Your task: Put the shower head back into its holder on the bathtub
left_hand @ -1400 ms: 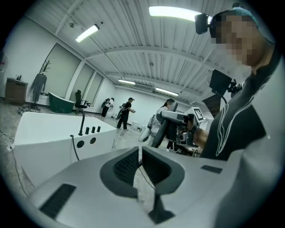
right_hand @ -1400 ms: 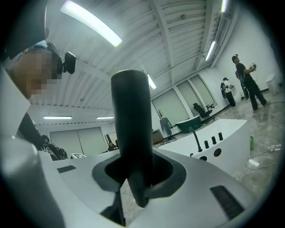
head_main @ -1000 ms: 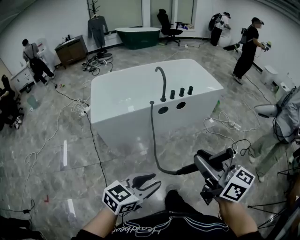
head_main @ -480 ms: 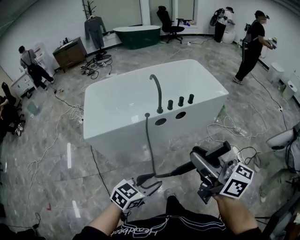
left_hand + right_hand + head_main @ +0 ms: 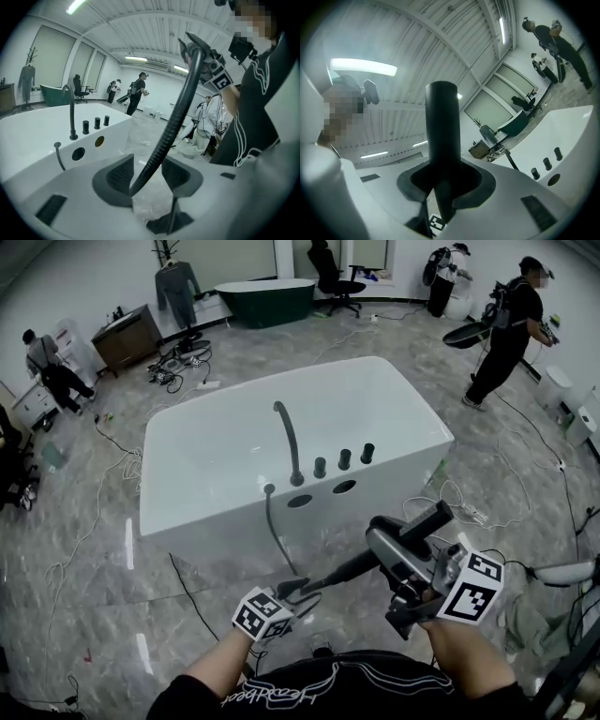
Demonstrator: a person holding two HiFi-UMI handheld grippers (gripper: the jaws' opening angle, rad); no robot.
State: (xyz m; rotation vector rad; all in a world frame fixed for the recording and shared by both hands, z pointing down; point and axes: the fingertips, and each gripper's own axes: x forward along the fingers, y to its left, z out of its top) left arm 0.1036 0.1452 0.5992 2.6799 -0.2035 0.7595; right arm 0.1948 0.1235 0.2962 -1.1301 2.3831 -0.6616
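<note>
**A:** Over the last second the bathtub (image 5: 234, 451) has drawn nearer in the head view. The left gripper (image 5: 302, 591) has swung in from 7 o'clock to the hose (image 5: 272, 532), and its jaws have just been opening.

**B:** Is it gripping the hose?

**A:** No. The jaws stand spread, and the ribbed hose runs loose between the pads. The right gripper (image 5: 398, 557), at 3 o'clock from the left, is clamped on the shower head (image 5: 427, 519). The dark handle stands straight up between its pads, well short of the tub.

**B:** Where should it go?

**A:** Two round openings (image 5: 322, 494) sit in the tub's near edge, at 11 o'clock from the right gripper and just below the knobs (image 5: 344, 459). I'd judge one of them is the holder, but I can't tell which.

**B:** How do we do this well?

**A:** Keep the right grip firm and bring the shower head in over the opening. Tip the hose end down before lowering. Let the left jaws only guide the slack, so the loop drooping to the floor (image 5: 216, 568) doesn't drag or kink. The spout (image 5: 286, 442) at 12 o'clock needs a clear berth.
</note>
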